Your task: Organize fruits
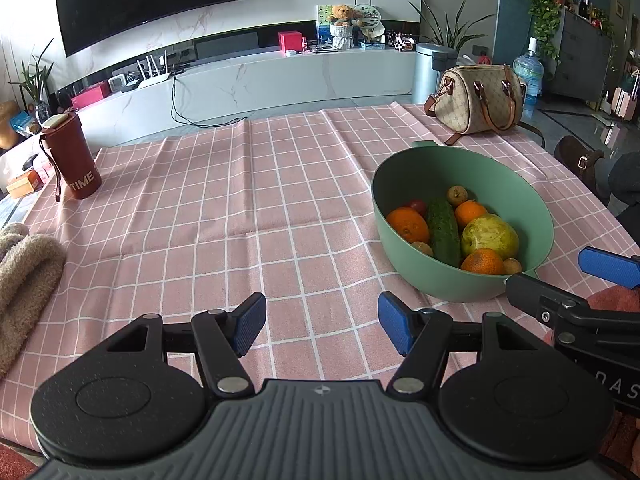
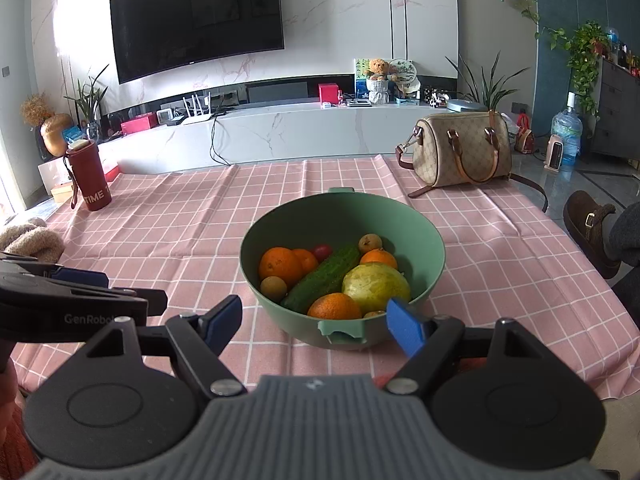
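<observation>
Tablecloth point(image 2: 160, 216); bowl point(image 2: 434, 268) partly gripper-hidden point(image 2: 316, 326)

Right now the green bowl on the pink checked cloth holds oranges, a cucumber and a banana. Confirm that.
Not quite: no banana. The green bowl on the pink checked cloth holds oranges, a cucumber and a large yellow-green fruit, plus smaller fruits. The right wrist view shows it.
</observation>
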Motion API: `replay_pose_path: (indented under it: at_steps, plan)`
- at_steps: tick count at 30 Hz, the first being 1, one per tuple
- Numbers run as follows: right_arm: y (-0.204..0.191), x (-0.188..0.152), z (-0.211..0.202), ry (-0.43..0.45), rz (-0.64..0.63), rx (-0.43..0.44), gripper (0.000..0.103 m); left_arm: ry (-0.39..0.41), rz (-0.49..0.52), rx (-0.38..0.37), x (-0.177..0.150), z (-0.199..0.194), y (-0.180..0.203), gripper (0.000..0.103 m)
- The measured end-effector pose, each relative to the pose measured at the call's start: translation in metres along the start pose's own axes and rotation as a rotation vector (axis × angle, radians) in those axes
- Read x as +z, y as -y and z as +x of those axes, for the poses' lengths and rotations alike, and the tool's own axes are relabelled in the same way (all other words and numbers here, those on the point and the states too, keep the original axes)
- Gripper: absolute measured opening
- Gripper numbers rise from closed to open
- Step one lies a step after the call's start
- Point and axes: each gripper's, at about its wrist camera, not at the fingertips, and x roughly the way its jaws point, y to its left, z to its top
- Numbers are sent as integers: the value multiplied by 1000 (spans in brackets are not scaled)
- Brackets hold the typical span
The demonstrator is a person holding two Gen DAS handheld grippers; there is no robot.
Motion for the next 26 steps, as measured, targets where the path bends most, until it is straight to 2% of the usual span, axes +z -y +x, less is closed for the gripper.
replay_pose_path:
  at_steps: [26]
  plan:
    - [2, 0, 1, -2, 3, 10, 76, 7, 11, 6, 0, -1, 3, 75]
